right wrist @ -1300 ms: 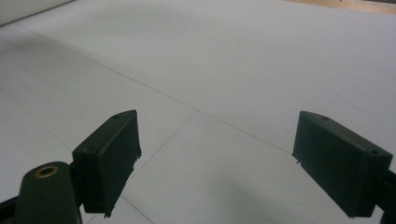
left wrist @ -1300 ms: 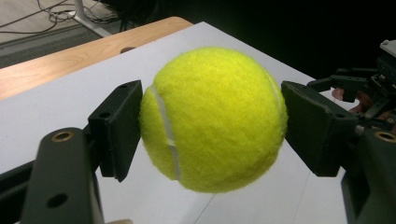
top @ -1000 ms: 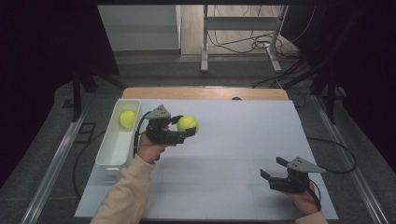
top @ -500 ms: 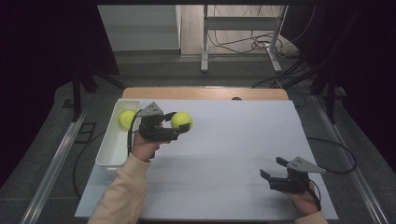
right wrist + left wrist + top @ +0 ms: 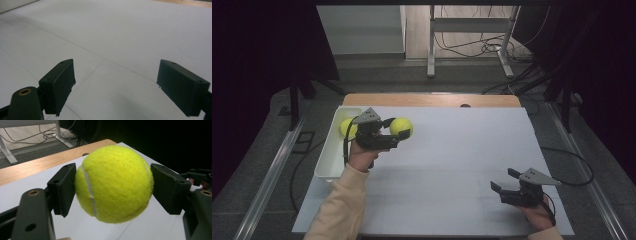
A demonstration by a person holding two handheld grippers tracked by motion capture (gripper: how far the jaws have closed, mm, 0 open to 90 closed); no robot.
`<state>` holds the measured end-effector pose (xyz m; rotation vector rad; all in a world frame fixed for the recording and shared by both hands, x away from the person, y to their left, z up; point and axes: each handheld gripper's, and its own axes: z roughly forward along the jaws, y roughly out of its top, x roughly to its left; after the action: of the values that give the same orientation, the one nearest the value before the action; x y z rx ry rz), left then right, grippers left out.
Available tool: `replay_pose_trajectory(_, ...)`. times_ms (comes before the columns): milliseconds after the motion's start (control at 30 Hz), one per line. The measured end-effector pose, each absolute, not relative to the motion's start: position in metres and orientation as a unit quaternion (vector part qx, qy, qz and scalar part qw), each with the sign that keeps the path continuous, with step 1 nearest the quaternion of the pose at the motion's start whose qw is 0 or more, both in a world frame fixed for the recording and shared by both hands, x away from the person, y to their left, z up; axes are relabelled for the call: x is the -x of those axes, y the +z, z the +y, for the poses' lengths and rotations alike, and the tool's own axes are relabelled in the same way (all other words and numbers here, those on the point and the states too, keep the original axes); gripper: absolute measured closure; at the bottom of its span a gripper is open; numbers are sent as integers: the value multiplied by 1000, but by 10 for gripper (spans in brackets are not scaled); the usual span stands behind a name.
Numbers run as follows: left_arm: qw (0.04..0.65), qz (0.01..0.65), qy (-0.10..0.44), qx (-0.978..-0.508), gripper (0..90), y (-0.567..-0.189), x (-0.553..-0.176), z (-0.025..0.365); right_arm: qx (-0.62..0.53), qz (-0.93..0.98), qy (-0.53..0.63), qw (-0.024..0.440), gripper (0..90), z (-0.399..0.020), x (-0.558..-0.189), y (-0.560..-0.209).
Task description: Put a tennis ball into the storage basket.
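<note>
as the near right corner of the white worktop [image 5: 452, 165] goes, the right tool [image 5: 508, 186] rests there in the person's right hand, its jaws standing well apart on nothing, just where it sat a second ago; the right gripper view shows bare worktop between the two black pads. so the change is all on the left. over the last second the left tool [image 5: 398, 131] has carried its tennis ball [image 5: 401, 127] leftward across the far left part of the worktop, from well right of the white tray [image 5: 328, 159] to just beside the tray's right wall. that reads as a carry toward the tray, most of the way done, with the drop not yet made.

in the left gripper view the ball [image 5: 113, 183] sits squarely between the jaws, one pad pressed to each flank, its seam showing on the left side and a little of the ball hanging below the pads. the left tool is clamped on it, and the ball is held clear of the worktop. farther left, a second tennis ball [image 5: 346, 127] lies in the far end of the tray, partly behind the tool's grey plate. the held ball is right of the tray, not over it yet, so i judge a short further move left is needed before release.
</note>
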<state>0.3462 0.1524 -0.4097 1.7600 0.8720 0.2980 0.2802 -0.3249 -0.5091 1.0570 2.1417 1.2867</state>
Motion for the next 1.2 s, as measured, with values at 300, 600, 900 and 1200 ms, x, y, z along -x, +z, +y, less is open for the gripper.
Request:
replay_pose_trajectory(300, 546, 376, 134, -736, 253, -408, -346, 160, -381, 771, 463, 213, 153, -325, -280, -509)
replay_pose_trajectory(600, 544, 385, 146, -731, 254, -406, -346, 169, -381, 770, 465, 213, 153, -325, -280, -509)
replay_pose_trajectory(900, 546, 395, 151, -723, 253, -406, -346, 177, -381, 770, 465, 213, 153, -325, -280, -509)
replay_pose_trajectory(1200, 546, 406, 159, -715, 253, -405, -346, 187, -382, 770, 465, 214, 153, -325, -280, -509)
